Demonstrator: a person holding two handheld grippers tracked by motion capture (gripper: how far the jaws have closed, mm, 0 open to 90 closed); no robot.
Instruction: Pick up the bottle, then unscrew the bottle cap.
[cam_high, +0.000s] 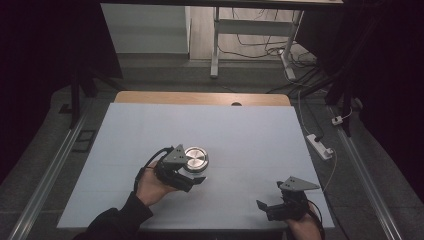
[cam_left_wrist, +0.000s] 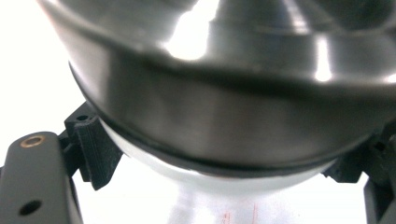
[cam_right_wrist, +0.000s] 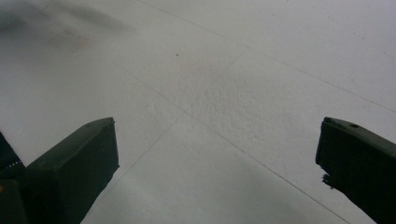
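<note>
One desk (cam_high: 250, 135), its top covered by a white sheet with a strip of wood showing at the far edge. One round metal object (cam_high: 195, 159), silver, with concentric rings on its upper face, lying left of centre on the desk. Two tongs, one per hand. Left tongs (cam_high: 192, 176): in the high view they sit just at the near edge of the metal object, held in the person's left hand (cam_high: 152, 185); the left gripper view shows the metal object (cam_left_wrist: 224, 93) pressed close between the two jaws, one black pad (cam_left_wrist: 95, 149) touching its rim at the left and the other at the right edge of the frame, so the tongs are grasping it. Its top and sides are cut off there, and the surface is blurred by glare. Right tongs (cam_high: 272, 205): near the desk's front right corner, well apart from the metal object, jaws spread wide and released; the right gripper view shows bare white sheet (cam_right_wrist: 210, 93) between them. The right hand (cam_high: 305, 227) is cut off by the bottom edge. One white power strip (cam_high: 320, 146) lies on the floor beside the desk.
</note>
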